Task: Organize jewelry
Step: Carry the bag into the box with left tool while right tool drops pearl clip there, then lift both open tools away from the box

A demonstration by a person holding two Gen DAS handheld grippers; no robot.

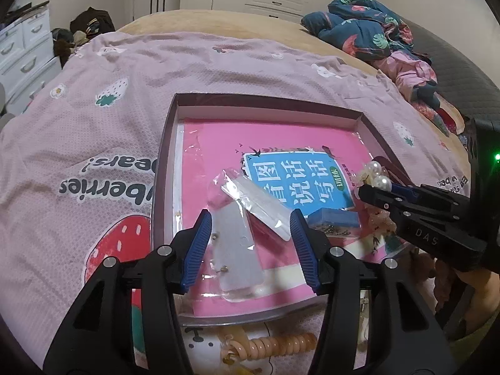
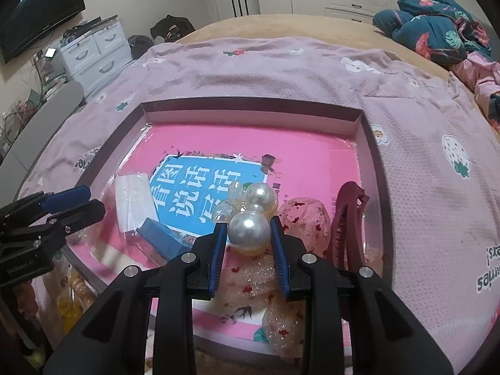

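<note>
Pearl-and-clear-bead hair ornament (image 2: 250,218) sits clamped in the right tongs (image 2: 249,237), directly above the shallow pink-lined box (image 2: 250,109); left tongs (image 1: 248,231) gape, straddling an unpinched clear earring packet (image 1: 234,243).

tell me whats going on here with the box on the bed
A person with a gripper in each hand is sorting jewelry into a shallow box on a pink bedspread. The right gripper is clamped on a pearl hair accessory held above the box floor. The left gripper is open, its fingers either side of a clear packet lying in the box. A dark red hair clip and a small blue box already lie inside.
</note>
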